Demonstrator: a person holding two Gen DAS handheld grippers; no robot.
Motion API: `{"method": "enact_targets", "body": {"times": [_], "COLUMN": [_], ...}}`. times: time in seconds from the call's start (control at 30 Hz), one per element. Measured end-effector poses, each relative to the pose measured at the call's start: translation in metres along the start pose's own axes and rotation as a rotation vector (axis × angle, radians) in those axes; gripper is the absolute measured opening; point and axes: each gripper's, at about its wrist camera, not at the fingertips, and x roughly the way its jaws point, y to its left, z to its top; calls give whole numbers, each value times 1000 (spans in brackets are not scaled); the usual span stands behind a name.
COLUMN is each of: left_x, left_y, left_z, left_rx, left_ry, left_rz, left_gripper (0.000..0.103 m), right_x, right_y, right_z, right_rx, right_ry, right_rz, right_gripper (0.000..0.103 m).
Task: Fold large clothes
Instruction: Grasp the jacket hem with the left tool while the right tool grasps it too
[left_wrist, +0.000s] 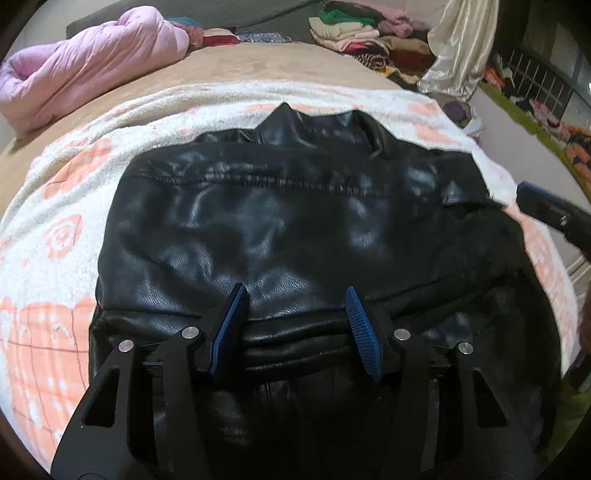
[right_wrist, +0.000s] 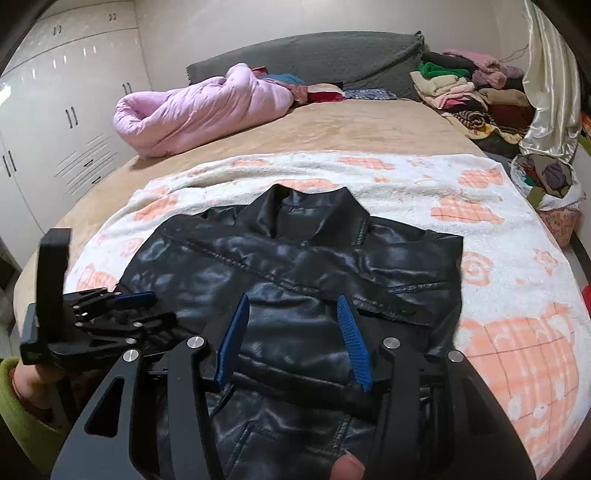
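A: Now, jacket (left_wrist: 295, 229)?
B: Flat on the blanket (left_wrist: 66, 258), collar at its far side.
A: Jaws?
B: Left gripper (left_wrist: 295, 291) and right gripper (right_wrist: 291, 299): apart, empty, above its hem.

Left gripper (left_wrist: 295, 291): matte black linkage arms, triangular cut-outs in outer arms, round silver pivot screws, ribbed blue pads (left_wrist: 360, 328) lining inner finger faces. Right gripper (right_wrist: 293, 301): same black frame, same silver screws, same ribbed blue pads (right_wrist: 352, 339). Behind left gripper's black handle: green sleeve cuff (right_wrist: 14, 413) at wrist. Fingertip (right_wrist: 347, 467) shows below right gripper's frame.
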Motion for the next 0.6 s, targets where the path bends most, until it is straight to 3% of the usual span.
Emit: {"method": "enact_targets", "body": {"times": [0.2,0.43,0.6], "left_x": [6,5,6], "left_y": [-2,-1,-1], "left_z": [-7,-8,-5], "left_rx": [15,10,-1], "left_ry": [8,10,13], "left_rz": [24,15,11], "left_gripper": [45,46,46], "right_x": [13,50,61], "right_y": [9,1,-2], "right_z": [-14,-39,-47], "right_rx": [-25,-22,-17], "right_ry": [58,216,239], "right_rz": [-2,-75,-81], "right_gripper": [48,47,49]}}
